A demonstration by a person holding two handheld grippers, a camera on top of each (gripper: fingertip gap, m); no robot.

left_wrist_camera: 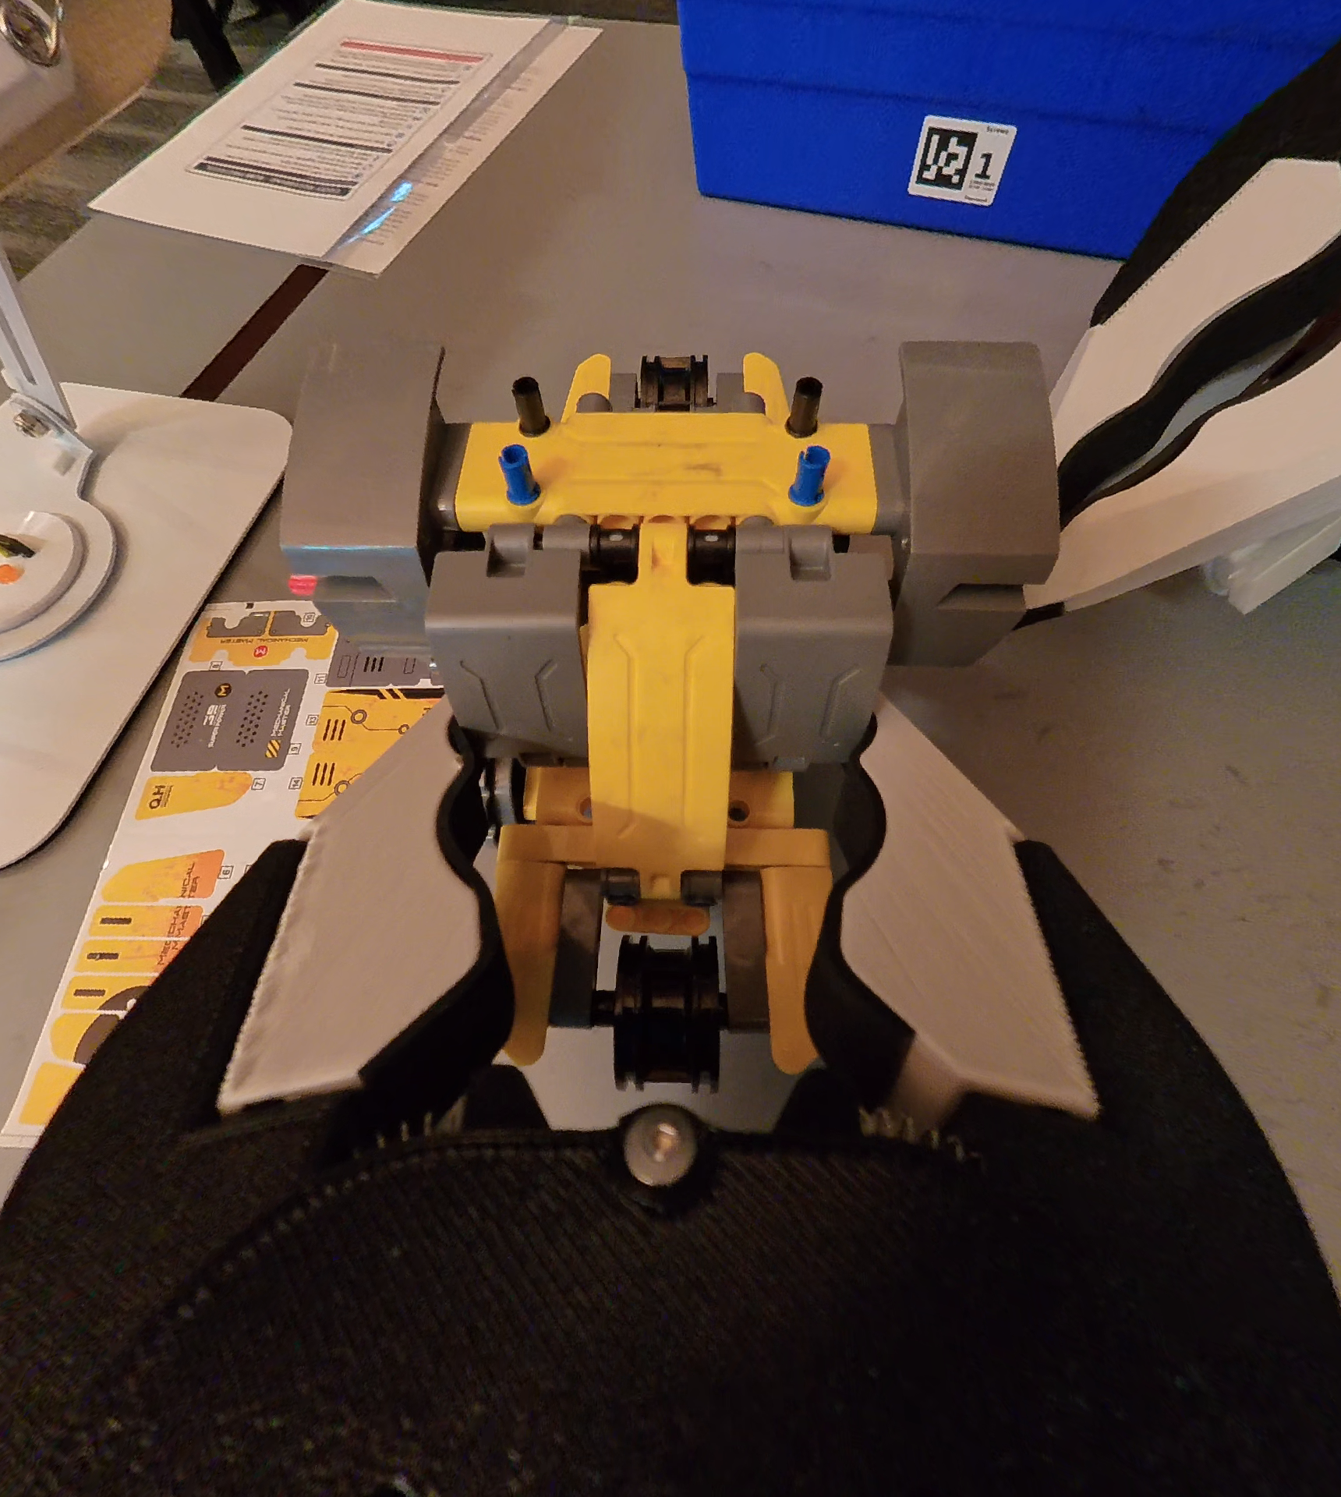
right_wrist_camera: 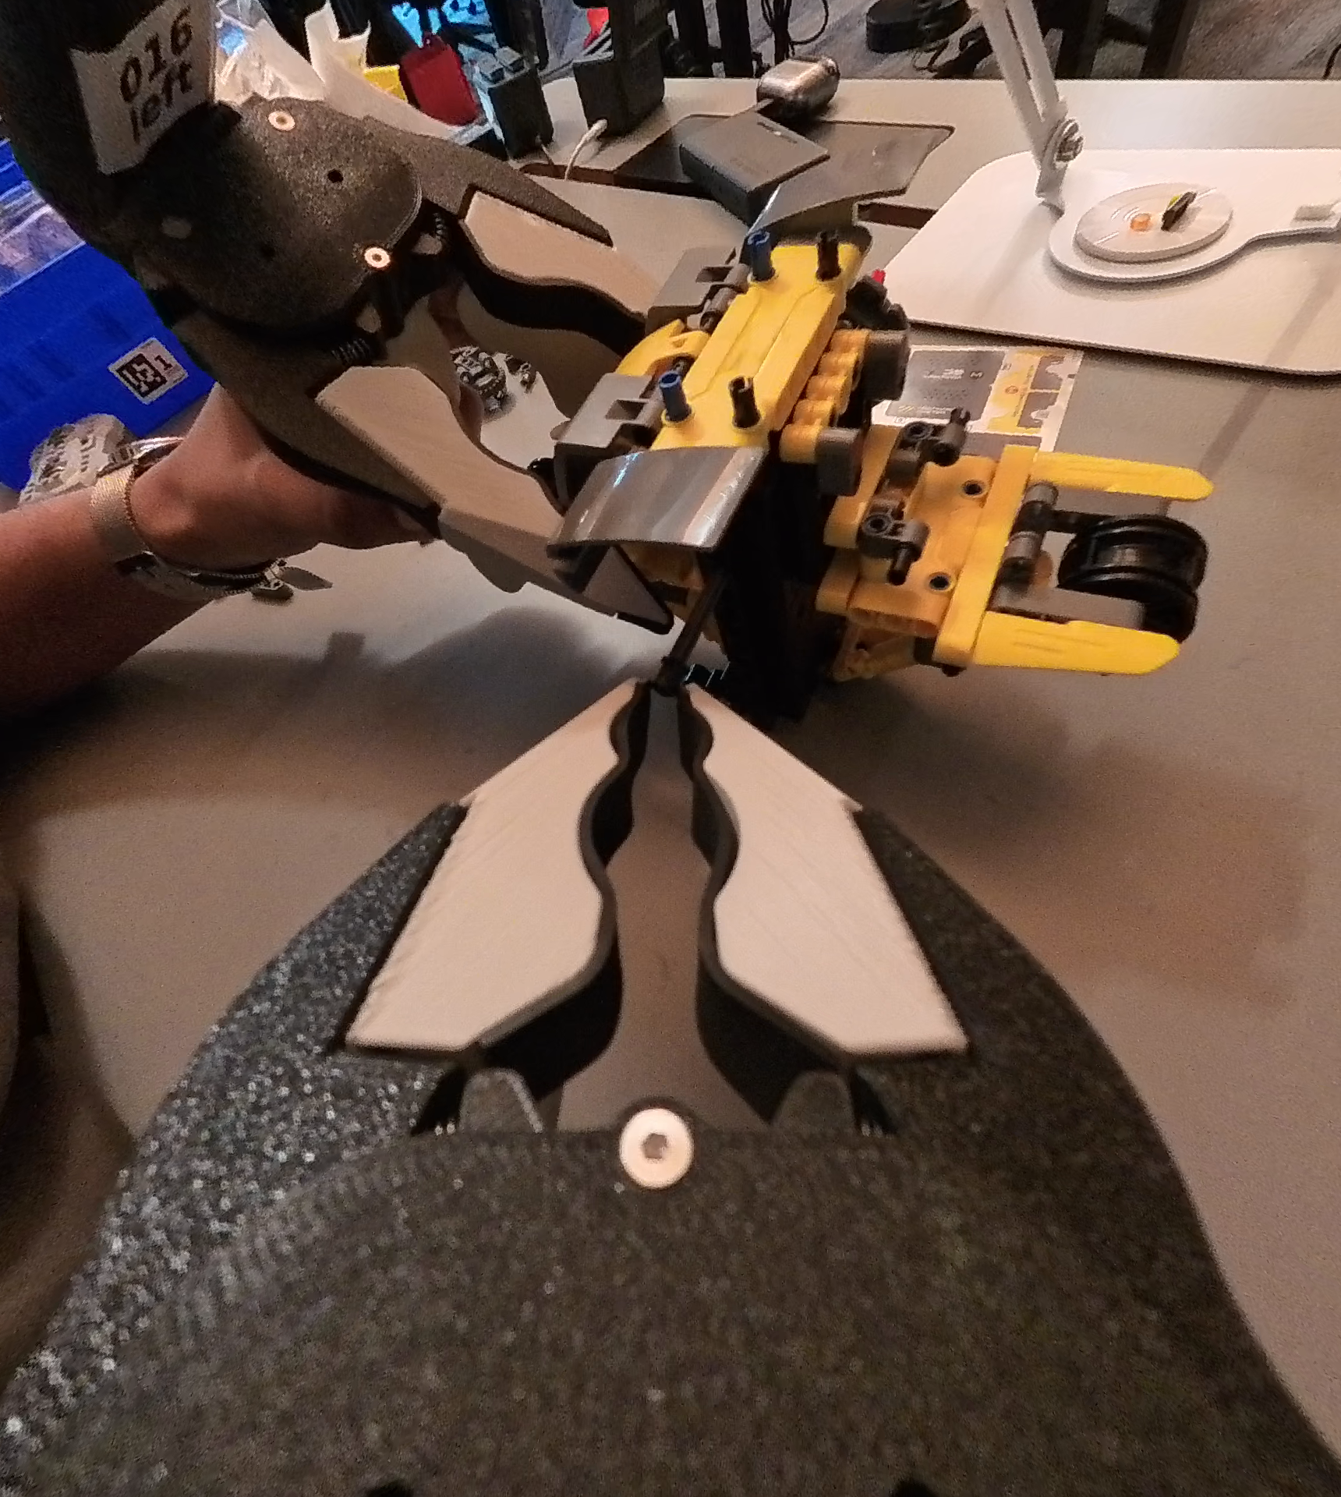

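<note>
Model: we saw the model [left_wrist_camera: 663, 616] held off the table [left_wrist_camera: 1137, 810] between the fingers of the left gripper [left_wrist_camera: 663, 810], its wheel [left_wrist_camera: 667, 1012] end nearest that camera.
Right gripper: in the left wrist view the right gripper [left_wrist_camera: 1218, 454] lay at the model's right side; in its own view its tips [right_wrist_camera: 663, 697] met a thin pin [right_wrist_camera: 696, 640] under the model [right_wrist_camera: 853, 486].
Sticker sheet: we found the sheet [left_wrist_camera: 189, 810] flat on the table, left of the model and partly beneath it.
Stand: the stand [left_wrist_camera: 43, 567] sat left of the sheet.
Paper: the paper [left_wrist_camera: 351, 130] lay behind the stand.
Bin: the bin [left_wrist_camera: 934, 105] stood behind the model, to the right.
Hand: a hand [right_wrist_camera: 262, 494] was under the left gripper [right_wrist_camera: 570, 454].
</note>
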